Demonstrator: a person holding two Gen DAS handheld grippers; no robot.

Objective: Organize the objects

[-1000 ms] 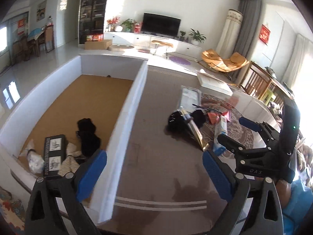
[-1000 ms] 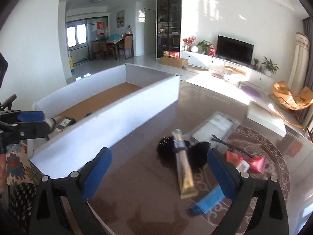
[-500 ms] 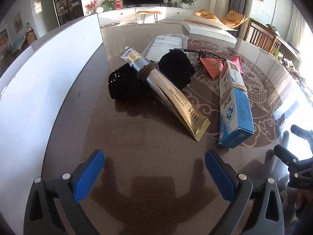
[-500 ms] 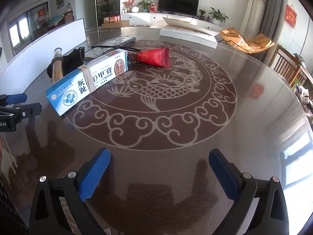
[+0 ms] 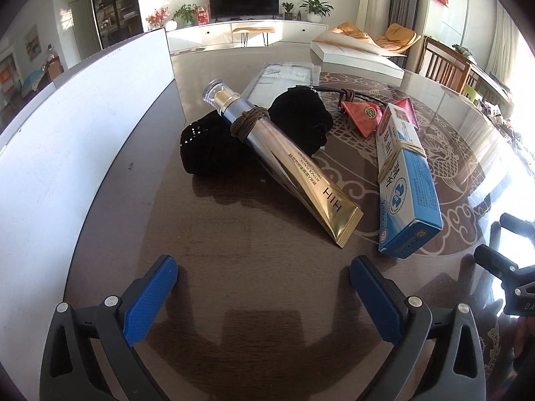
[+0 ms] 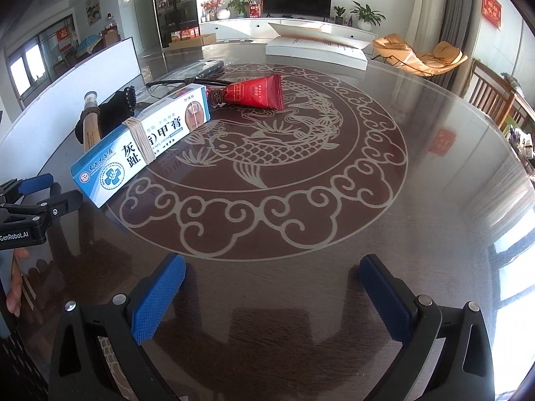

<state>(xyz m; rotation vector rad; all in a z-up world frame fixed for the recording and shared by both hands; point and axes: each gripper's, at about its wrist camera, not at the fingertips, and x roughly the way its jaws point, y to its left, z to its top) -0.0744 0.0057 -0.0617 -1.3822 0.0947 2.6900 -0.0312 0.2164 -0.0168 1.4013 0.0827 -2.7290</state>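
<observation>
left wrist view: one gold cream tube (image 5: 294, 163) with a clear cap, a brown hair tie (image 5: 249, 121) wound around its upper part, lying diagonally across two black fabric items (image 5: 234, 140); one blue and white ointment box (image 5: 406, 183) with a rubber band around its middle, just beside the tube's crimped end; two red sachets (image 5: 362, 115) beyond the box, with a dark cord (image 5: 337, 92) at them; one clear flat packet (image 5: 284, 75) behind the black items; one white flat box (image 5: 354, 56) further back. left gripper (image 5: 262, 287) spread wide, its blue pads apart over bare table, holding and touching nothing, with the tube's end near and ahead of it. one white bin wall (image 5: 83, 127) stands along the left. surface: dark glossy round table (image 5: 234, 250) with a pale fish-and-cloud pattern. room: television, plants, orange chair. right wrist view: one ointment box (image 6: 143, 143) at left, the tube (image 6: 91, 123) and black fabric behind it, one red sachet (image 6: 257, 95) clearly seen beyond it at the pattern's edge. right gripper (image 6: 272, 287) likewise wide open and empty above bare table, well apart from the objects. the left gripper (image 6: 36, 193) shows at the left edge, with fingers of a hand (image 6: 15, 287) below it.
</observation>
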